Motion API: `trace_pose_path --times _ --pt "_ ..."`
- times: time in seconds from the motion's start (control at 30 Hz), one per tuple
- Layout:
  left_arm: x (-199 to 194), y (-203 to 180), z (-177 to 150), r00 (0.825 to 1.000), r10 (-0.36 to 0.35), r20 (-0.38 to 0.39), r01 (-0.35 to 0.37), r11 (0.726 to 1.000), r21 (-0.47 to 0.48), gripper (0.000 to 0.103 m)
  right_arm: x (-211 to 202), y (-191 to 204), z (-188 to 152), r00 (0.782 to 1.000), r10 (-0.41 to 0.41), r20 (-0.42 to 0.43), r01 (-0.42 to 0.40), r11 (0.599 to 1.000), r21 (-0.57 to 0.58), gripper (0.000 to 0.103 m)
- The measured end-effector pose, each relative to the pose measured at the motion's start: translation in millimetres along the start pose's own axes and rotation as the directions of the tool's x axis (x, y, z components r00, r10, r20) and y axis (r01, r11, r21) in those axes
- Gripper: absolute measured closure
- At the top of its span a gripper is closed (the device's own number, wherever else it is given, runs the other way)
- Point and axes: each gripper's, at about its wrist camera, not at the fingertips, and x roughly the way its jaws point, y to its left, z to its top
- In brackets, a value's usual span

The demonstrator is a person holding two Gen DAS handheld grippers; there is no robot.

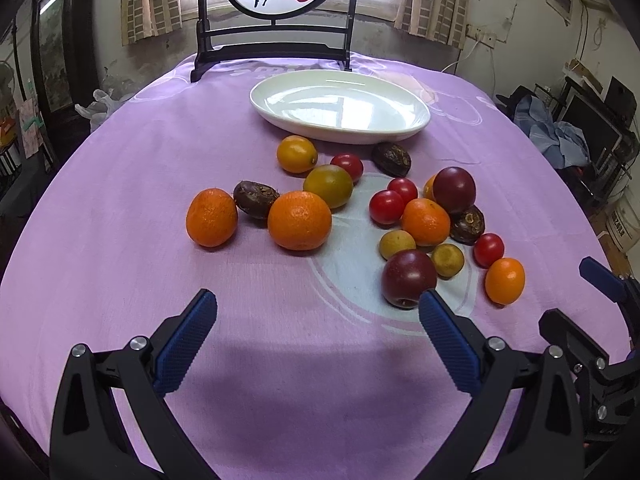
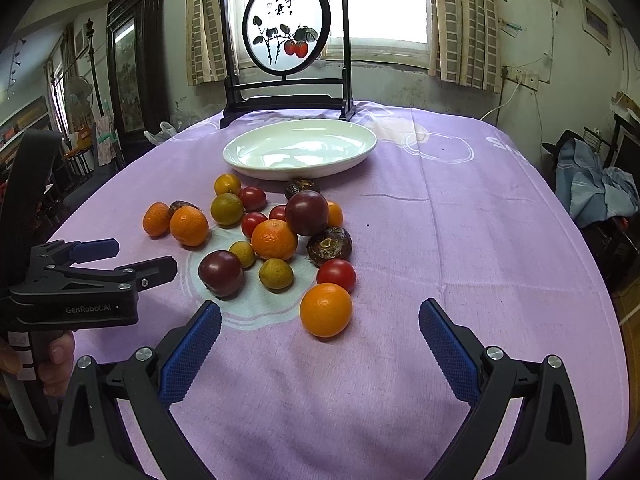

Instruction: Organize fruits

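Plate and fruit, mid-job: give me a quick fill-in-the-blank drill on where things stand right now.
1. The white plate holds ____ fruit.
2. All the fruit lies on the ____ tablecloth.
3. Both the left gripper and the right gripper are ____.
4. The fruit nearest the right gripper is an ____ one.

Missing words: no; purple; open; orange

My worktop (image 1: pixel 120 280) wears a purple cloth. On it lie a white oval plate (image 1: pixel 340 106), a dark-framed painted screen (image 1: pixel 276 20) behind it, and loose fruits (image 1: pixel 299 220) scattered nearer me.
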Motion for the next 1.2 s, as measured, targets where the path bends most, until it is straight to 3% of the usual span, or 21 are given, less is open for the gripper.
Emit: trace_pose_path --times 1.2 --pt "3.7 -1.3 -6.1 1.0 0.001 -0.025 -0.001 1.0 0.012 0.004 6.1 3.4 -4.5 1.0 0.015 -0.028 -0.015 1.0 0.001 0.004"
